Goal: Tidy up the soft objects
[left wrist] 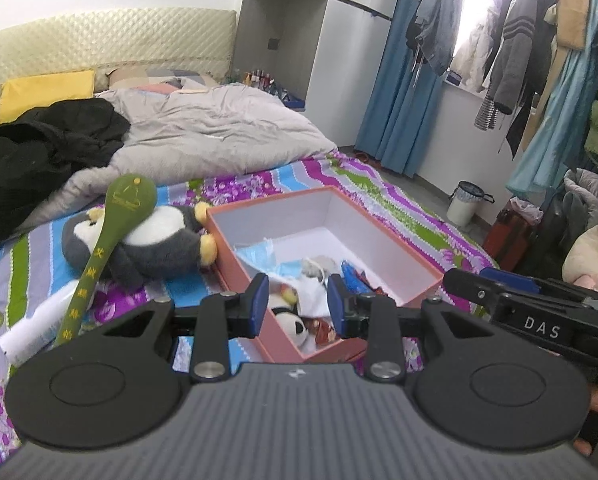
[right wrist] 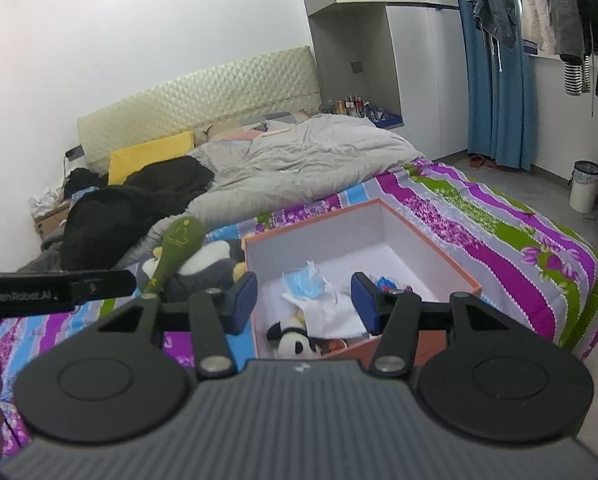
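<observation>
A pink box (left wrist: 403, 248) with a white inside stands open on the striped bedsheet; it also shows in the right wrist view (right wrist: 451, 264). Inside lie a blue face mask (left wrist: 259, 256), white cloth (right wrist: 335, 312) and a small panda plush (left wrist: 295, 322), which also shows in the right wrist view (right wrist: 293, 340). A grey penguin plush (left wrist: 155, 244) lies left of the box, with a green spoon-shaped soft toy (left wrist: 111, 236) across it. My left gripper (left wrist: 298, 300) is open and empty above the box's near corner. My right gripper (right wrist: 305, 298) is open and empty above the box.
A white roll (left wrist: 39, 320) lies left of the green toy. A grey duvet (left wrist: 219, 128), black clothing (left wrist: 39, 152) and a yellow pillow (left wrist: 43, 92) cover the far bed. Hanging clothes (left wrist: 519, 52), blue curtains and a white bin (left wrist: 465, 204) stand to the right.
</observation>
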`<control>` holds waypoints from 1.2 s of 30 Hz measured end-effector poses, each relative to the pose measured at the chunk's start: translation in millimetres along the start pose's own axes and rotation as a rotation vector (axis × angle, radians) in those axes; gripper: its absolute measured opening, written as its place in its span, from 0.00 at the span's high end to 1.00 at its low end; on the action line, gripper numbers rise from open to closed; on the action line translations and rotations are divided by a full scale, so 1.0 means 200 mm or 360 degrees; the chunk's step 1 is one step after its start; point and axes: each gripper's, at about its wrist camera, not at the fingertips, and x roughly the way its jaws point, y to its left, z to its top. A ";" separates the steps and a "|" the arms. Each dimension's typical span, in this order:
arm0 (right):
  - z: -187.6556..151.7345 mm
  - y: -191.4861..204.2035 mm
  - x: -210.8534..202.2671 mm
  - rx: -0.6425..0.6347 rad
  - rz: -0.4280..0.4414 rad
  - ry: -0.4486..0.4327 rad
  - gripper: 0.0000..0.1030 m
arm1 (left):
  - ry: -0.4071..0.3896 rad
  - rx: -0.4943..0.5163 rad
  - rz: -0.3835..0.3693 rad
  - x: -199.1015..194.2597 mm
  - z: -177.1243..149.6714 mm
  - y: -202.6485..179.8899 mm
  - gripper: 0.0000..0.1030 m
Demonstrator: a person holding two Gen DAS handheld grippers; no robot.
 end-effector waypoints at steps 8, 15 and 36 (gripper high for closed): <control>-0.13 -0.03 -0.02 0.0052 -0.0011 0.0042 0.47 | 0.0040 0.0001 0.0049 0.03 -0.13 -0.02 0.64; -0.21 -0.05 -0.04 0.0039 -0.0046 0.0041 0.47 | 0.0055 -0.0014 0.0071 0.02 -0.23 -0.03 0.60; -0.25 -0.07 -0.03 -0.0035 -0.0052 0.0116 0.47 | 0.0051 -0.0052 0.0109 0.05 -0.28 0.00 0.58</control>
